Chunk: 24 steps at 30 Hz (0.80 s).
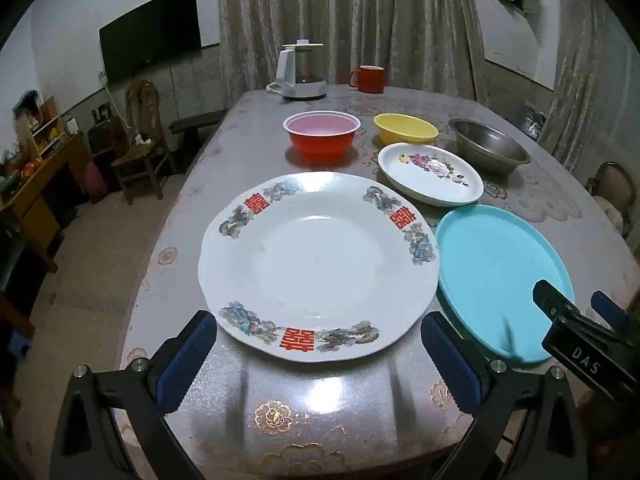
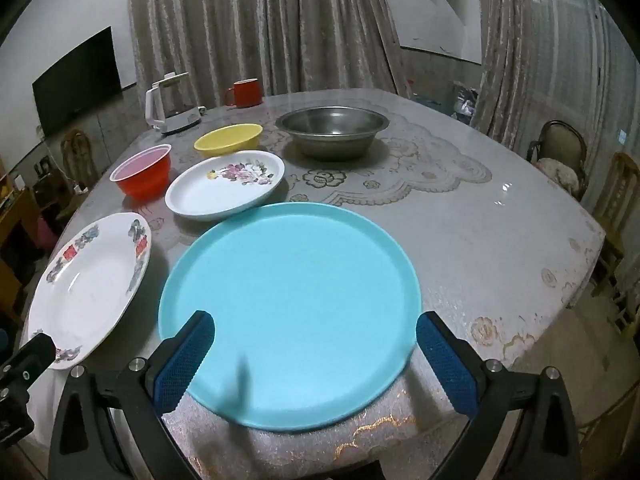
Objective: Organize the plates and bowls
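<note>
Your left gripper (image 1: 318, 354) hangs with its fingers (image 1: 188, 354) spread wide and empty at the near rim of the large white plate (image 1: 320, 264). Your right gripper (image 2: 314, 358) is spread just as wide, empty, over the near edge of the turquoise plate (image 2: 290, 288), which lies just beside the white one on the surface (image 2: 480, 220). Behind them sit the floral dish (image 2: 224, 188), the red bowl (image 1: 322, 136), the yellow bowl (image 1: 405, 130) and the steel bowl (image 2: 332, 132).

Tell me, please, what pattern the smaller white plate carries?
A pink and purple flower spray on the smaller white plate, clearest in the right wrist view.
</note>
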Each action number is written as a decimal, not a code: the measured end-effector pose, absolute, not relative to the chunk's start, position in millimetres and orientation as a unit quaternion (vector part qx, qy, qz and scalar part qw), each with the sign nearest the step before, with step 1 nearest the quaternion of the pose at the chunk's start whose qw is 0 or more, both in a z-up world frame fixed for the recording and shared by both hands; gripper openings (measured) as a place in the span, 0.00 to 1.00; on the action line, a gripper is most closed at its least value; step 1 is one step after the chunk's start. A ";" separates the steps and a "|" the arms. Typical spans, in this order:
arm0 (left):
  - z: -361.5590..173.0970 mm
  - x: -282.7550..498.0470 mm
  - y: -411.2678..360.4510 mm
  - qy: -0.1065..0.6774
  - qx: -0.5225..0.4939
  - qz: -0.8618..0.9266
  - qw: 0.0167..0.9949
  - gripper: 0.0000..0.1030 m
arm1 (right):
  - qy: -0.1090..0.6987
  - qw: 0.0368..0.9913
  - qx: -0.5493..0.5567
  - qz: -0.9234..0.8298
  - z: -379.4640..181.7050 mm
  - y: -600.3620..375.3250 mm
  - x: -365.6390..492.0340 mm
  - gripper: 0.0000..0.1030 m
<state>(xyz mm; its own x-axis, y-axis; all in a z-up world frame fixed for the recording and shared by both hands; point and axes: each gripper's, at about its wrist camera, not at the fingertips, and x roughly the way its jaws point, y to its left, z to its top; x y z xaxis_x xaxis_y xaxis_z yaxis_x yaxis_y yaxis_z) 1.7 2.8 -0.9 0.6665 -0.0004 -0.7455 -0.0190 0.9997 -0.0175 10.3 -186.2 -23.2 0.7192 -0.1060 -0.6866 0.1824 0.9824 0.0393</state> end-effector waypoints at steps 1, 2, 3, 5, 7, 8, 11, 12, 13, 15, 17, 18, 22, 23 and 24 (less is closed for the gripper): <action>-1.6 2.9 4.6 0.412 -0.014 0.004 0.911 1.00 | 0.363 0.927 0.049 -0.077 -22.3 -185.3 10.5 1.00; 0.3 -0.2 5.7 0.406 -0.010 0.005 0.914 1.00 | 0.359 0.929 0.046 -0.077 -21.1 -184.5 10.7 1.00; -0.5 -1.8 5.5 0.403 -0.007 0.007 0.915 1.00 | 0.358 0.929 0.054 -0.073 -22.4 -187.6 10.3 1.00; -0.4 -6.5 3.5 0.399 -0.005 0.006 0.917 1.00 | 0.355 0.931 0.046 -0.073 -20.8 -182.1 5.6 1.00; -4.4 -4.0 3.4 0.405 -0.002 0.008 0.914 1.00 | 0.357 0.931 0.043 -0.069 -20.7 -179.0 4.9 1.00; -3.9 -4.3 3.9 0.407 0.000 0.008 0.913 1.00 | 0.359 0.930 0.042 -0.066 -21.1 -177.7 5.0 1.00; -4.8 -2.6 2.8 0.412 0.002 0.008 0.911 1.00 | 0.367 0.927 0.047 -0.059 -22.1 -181.0 6.6 1.00; -5.2 -2.8 2.7 0.414 0.002 0.007 0.910 1.00 | 0.369 0.926 0.047 -0.058 -22.2 -180.6 6.3 1.00; -5.5 -2.4 2.5 0.415 0.003 0.007 0.910 1.00 | 0.370 0.926 0.047 -0.057 -22.0 -180.3 5.8 1.00; -5.6 -2.6 1.9 0.415 0.006 0.008 0.910 1.00 | 0.373 0.925 0.047 -0.056 -21.1 -179.5 5.0 1.00; -5.7 -2.1 1.2 0.415 0.007 0.009 0.910 1.00 | 0.372 0.925 0.043 -0.056 -23.3 -176.4 7.4 1.00; -5.6 -2.1 1.4 0.414 0.006 0.009 0.910 1.00 | 0.372 0.926 0.043 -0.057 -23.1 -176.0 7.2 1.00; -4.4 -1.9 4.1 0.415 0.005 0.012 0.910 1.00 | 0.371 0.926 0.041 -0.054 -24.3 -174.5 6.9 1.00; -4.7 -1.6 4.2 0.415 0.006 0.012 0.910 1.00 | 0.372 0.926 0.041 -0.053 -24.9 -174.1 7.6 1.00; -5.1 -1.4 4.1 0.416 0.006 0.013 0.909 1.00 | 0.373 0.925 0.041 -0.052 -25.6 -173.9 8.1 1.00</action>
